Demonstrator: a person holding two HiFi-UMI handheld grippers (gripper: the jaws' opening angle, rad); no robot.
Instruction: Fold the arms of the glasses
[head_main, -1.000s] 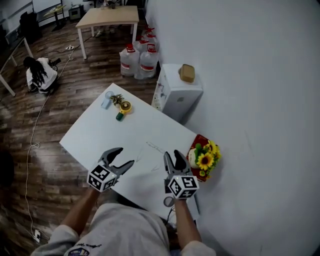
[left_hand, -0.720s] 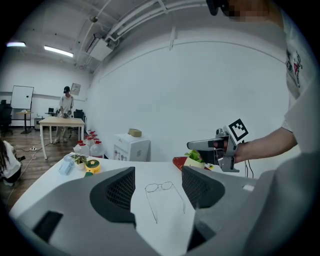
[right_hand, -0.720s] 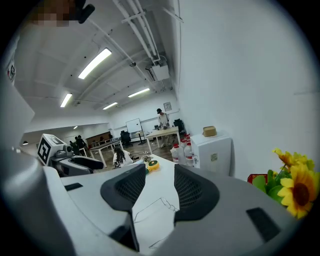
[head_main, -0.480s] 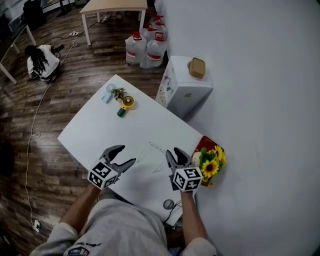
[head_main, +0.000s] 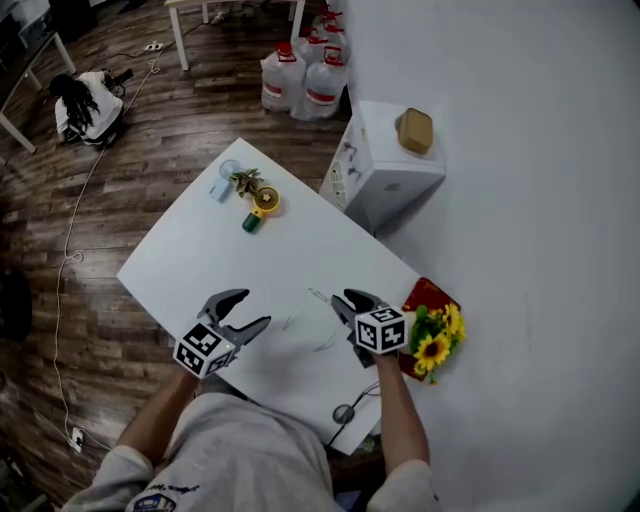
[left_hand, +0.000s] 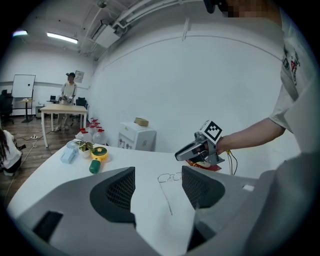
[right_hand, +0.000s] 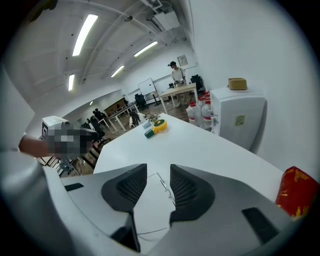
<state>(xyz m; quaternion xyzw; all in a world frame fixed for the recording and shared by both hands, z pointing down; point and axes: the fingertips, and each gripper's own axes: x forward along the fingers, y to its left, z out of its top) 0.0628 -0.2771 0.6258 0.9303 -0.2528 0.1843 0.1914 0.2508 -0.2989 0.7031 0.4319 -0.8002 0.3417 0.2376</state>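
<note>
Right tongs (head_main: 345, 298) lower, jaws just closing, glasses (right_hand: 164, 186) between, seemingly unpinched.

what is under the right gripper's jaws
Wire glasses on the white table, ungripped between the right gripper's jaws, which have just been closing. The jaws hide part of the frame.

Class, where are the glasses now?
In the head view, the glasses lie on the white table between the left gripper and right gripper, nearer the right.
</note>
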